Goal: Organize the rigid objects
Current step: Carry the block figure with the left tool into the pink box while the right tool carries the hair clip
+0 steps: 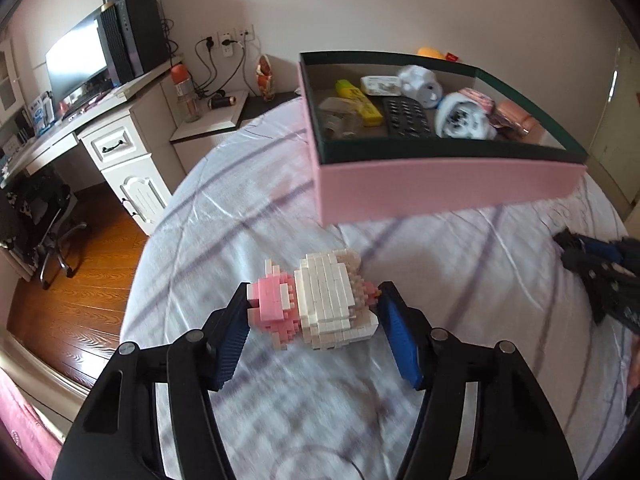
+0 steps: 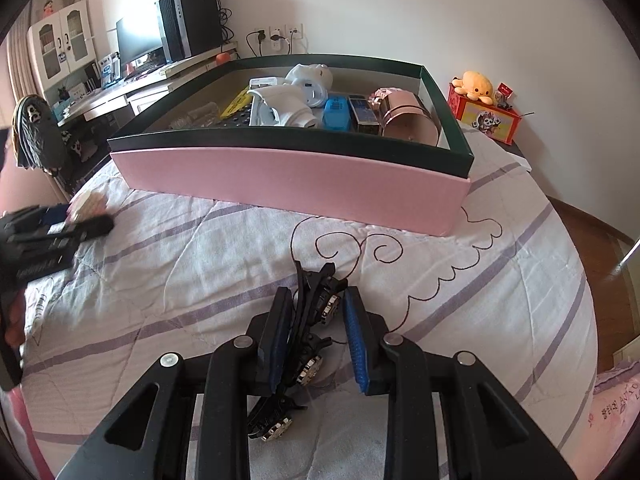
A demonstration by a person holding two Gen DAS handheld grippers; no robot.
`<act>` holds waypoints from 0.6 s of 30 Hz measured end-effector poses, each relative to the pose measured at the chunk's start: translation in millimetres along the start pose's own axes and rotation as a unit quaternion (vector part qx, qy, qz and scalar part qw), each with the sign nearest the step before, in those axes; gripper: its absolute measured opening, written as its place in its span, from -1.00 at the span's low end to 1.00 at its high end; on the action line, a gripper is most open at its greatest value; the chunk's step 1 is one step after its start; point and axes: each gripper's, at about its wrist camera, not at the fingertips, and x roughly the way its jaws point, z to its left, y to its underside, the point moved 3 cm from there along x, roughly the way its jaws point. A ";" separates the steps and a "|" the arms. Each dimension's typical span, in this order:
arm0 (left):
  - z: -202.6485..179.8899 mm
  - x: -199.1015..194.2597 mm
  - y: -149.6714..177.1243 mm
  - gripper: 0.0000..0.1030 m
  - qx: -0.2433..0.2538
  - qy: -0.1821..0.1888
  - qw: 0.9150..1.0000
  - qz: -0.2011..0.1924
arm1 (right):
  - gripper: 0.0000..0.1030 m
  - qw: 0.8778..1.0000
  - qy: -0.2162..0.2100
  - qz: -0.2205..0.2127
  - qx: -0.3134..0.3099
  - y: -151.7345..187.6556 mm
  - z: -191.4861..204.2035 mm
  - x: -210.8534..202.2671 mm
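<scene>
Left gripper (image 1: pixel 314 312) brackets the pink-and-white brick-built figure (image 1: pixel 316 300) on the bed (image 1: pixel 460 360), pads not yet clamped; centre the squeeze. Right gripper (image 2: pixel 316 328) clamped on black watches (image 2: pixel 320 304); pink box (image 1: pixel 440 188) at twelve o'clock.

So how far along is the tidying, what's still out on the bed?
Several items already sit in the pink box. The left gripper brackets the pink and white brick figure; the right gripper grips the black toy car. Both remain unboxed.
</scene>
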 end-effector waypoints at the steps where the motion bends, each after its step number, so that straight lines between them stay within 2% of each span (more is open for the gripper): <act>1: -2.9 -3.4 3.6 0.23 0.002 0.003 1.000 0.000 | -0.47 1.000 0.000 0.000 0.000 0.3 0.2 -0.3; 4: -17.4 -17.9 18.3 0.23 0.009 0.017 1.000 -0.001 | -0.49 1.000 0.001 -0.001 -0.003 0.9 1.4 -1.4; 6: -26.3 -26.1 24.5 0.23 0.011 0.026 1.000 -0.005 | -0.58 1.000 -0.003 -0.003 -0.005 3.2 3.3 -5.5; 13: -57.1 -44.8 44.8 0.24 0.033 0.054 0.998 -0.006 | -0.59 1.000 -0.022 -0.008 -0.008 32.5 12.7 -34.0; 18: -64.3 -42.9 52.7 0.25 0.025 0.048 0.999 -0.005 | -0.59 1.000 -0.022 -0.016 -0.002 53.6 14.0 -43.3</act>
